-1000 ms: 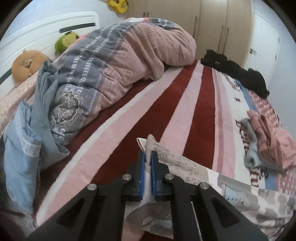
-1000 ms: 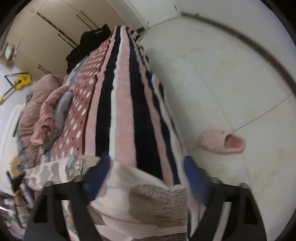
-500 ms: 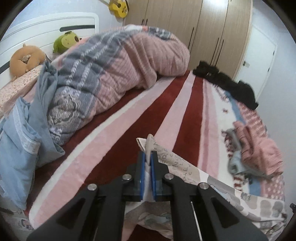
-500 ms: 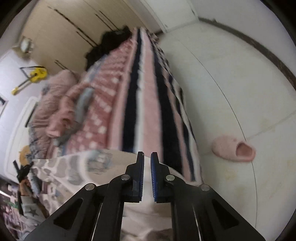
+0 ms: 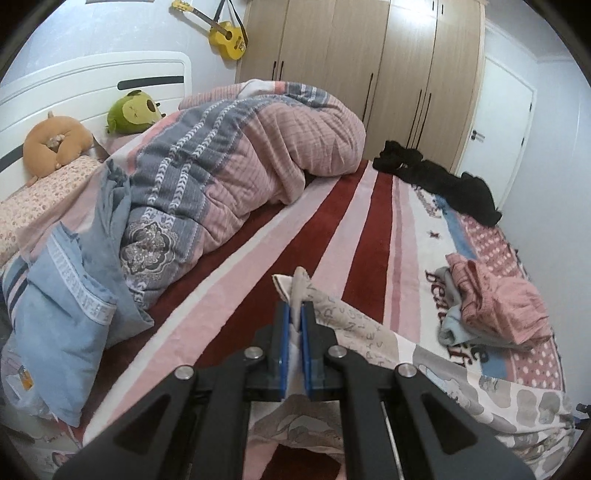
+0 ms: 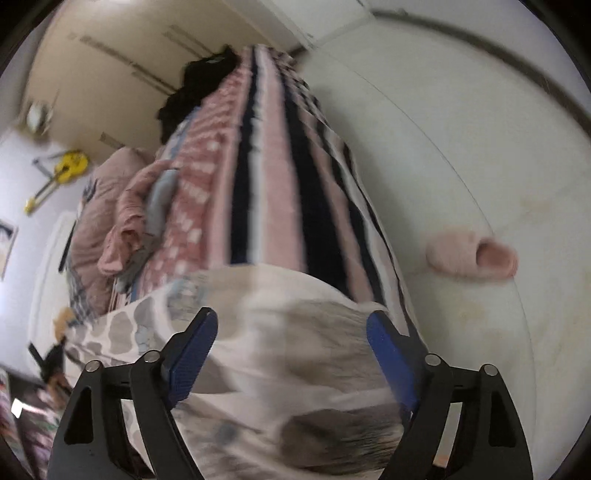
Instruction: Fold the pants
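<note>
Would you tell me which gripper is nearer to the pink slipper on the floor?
Right. The right gripper hangs open at the bed's edge, with the pink slipper on the floor just beyond. The left gripper pinches the pants over the bed; no slipper shows there.

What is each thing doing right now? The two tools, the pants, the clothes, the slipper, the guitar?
Left tool: shut on the pants.
Right tool: open, pants between its fingers.
Pants: spread out, unfolded.
Pink clothes: crumpled.
Slipper: on the floor.
Guitar: hanging on the wall.

cream cartoon-print pants [image 5: 443, 373] stretched flat across the striped bed's near edge; one corner raised
</note>
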A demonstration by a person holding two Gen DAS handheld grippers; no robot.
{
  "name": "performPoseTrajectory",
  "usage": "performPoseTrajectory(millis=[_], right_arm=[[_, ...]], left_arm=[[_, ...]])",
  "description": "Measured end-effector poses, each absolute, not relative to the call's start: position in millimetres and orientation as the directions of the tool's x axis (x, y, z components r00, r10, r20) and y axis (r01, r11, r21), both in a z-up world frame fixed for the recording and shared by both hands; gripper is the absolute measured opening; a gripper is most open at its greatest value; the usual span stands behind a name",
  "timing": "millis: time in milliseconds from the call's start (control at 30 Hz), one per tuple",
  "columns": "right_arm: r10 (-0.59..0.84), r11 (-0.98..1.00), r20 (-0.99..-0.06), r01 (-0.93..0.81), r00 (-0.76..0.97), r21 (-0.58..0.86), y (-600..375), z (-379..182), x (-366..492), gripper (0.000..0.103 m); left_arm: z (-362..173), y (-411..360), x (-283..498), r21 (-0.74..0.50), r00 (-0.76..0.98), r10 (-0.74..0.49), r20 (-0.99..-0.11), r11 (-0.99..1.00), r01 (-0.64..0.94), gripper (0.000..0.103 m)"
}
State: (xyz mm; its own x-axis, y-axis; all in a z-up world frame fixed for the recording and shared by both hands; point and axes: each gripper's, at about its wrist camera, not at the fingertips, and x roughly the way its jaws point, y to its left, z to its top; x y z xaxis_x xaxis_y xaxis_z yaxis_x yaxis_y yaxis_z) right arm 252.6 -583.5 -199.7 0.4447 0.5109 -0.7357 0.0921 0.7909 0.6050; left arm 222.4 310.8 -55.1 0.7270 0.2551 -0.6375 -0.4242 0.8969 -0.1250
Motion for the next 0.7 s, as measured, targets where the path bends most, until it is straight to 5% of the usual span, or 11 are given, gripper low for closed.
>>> performPoseTrajectory(millis=[300,367,433,467,500,700], right_arm=[[0.668,0.665,-0.634,0.069,0.389,0.743,-609,-250,254,0.085],[0.684,0.659,-0.606,0.013,0.407,0.752,-604,-240,257,0.061],[0.668,0.682,-0.61,-0.023,0.426,0.731,-596,-225,258,0.053],[0.656,0.701,-0.616,-0.048,0.436,0.712,-593,-216,257,0.032],[0.646,0.713,-0.62,-0.063,0.446,0.698,-591,-210,257,0.026],[0.562,0.778,-0.597,-0.12,0.572,0.617,-580,-160,233,0.023]], left_arm=[[-74,285,245,-0.114,0.703,0.232,-0.673,0.906,-0.408,0.004],[-73,281,247,-0.115,0.701,0.237,-0.672,0.903,-0.415,0.004],[-71,279,246,-0.106,0.701,0.251,-0.667,0.9,-0.423,0.004],[-68,280,244,-0.107,0.705,0.257,-0.661,0.898,-0.427,0.004],[-67,281,242,-0.11,0.71,0.259,-0.655,0.897,-0.429,0.004],[-49,302,207,-0.177,0.754,0.265,-0.601,0.876,-0.449,0.004]])
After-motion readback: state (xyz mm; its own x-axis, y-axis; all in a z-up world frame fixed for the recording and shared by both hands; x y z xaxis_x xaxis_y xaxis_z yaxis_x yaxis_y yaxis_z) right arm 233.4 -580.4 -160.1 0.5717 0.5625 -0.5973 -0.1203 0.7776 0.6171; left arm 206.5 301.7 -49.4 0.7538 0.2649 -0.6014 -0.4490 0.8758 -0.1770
